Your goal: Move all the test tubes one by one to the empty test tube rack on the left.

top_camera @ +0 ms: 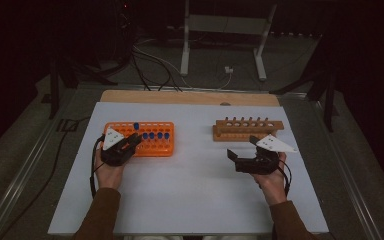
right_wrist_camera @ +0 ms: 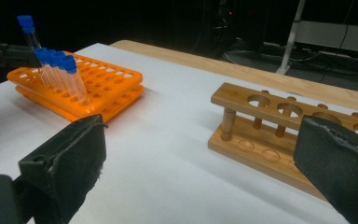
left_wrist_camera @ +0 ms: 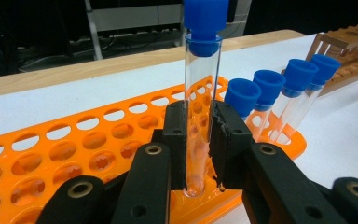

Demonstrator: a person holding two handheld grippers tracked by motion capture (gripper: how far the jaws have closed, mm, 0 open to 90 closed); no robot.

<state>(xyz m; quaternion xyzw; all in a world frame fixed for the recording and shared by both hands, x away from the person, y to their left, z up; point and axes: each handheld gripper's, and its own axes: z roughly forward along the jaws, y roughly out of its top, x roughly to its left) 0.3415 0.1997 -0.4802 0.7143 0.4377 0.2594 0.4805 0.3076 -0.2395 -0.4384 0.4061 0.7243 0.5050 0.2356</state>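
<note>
L gripper (left_wrist_camera: 199,140) is clamped on a clear test tube (left_wrist_camera: 200,102) w/ blue cap, jaws pinching its lower half. The tube's long axis runs vertical, cap up, rounded bottom down, just above the orange rack (left_wrist_camera: 74,154); whether the tip sits in a hole can't be told. In the high view the L gripper (top_camera: 132,141) sits at the rack's left-front part, tube cap (top_camera: 136,126) sticking up above the others. Four more blue-capped tubes (left_wrist_camera: 279,88) stand in a row in the rack, leaning slightly; remaining holes are vacant. R gripper (top_camera: 242,148) has its jaws spread wide, nothing between them, just in front of the wooden rack (right_wrist_camera: 279,126), whose holes hold nothing. No readable writing on tubes or racks.
</note>
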